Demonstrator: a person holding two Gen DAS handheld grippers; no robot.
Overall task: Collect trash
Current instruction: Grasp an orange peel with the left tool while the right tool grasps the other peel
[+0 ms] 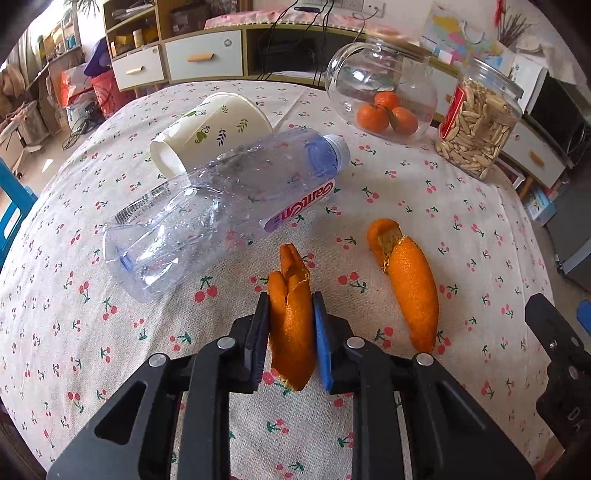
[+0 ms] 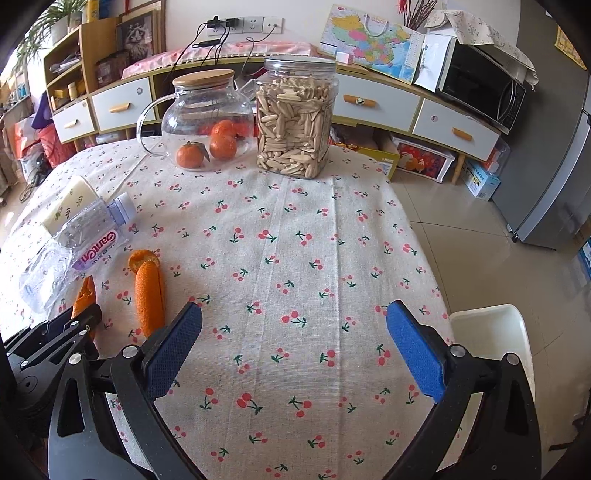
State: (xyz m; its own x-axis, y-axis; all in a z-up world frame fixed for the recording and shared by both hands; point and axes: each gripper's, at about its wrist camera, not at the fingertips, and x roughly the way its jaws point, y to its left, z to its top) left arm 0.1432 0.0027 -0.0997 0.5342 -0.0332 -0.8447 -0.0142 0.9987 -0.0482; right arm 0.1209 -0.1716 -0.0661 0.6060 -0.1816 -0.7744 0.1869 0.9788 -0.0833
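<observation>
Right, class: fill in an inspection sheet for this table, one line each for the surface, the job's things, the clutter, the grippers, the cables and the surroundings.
Surface: cherry-print tablecloth, no spills seen.
Job's things: one orange peel held; second peel lying to its right; empty plastic bottle on its side, leaning on a tipped paper cup; white bin off the table's right edge.
Clutter: glass jug with tangerines, seed jar, both upright at the far edge.
Grippers: left gripper shut on the peel; right gripper open, empty, above the cloth.
Cables: chargers plugged into wall sockets; none on the table.
Surroundings: sideboard with drawers, microwave, tiled floor.
</observation>
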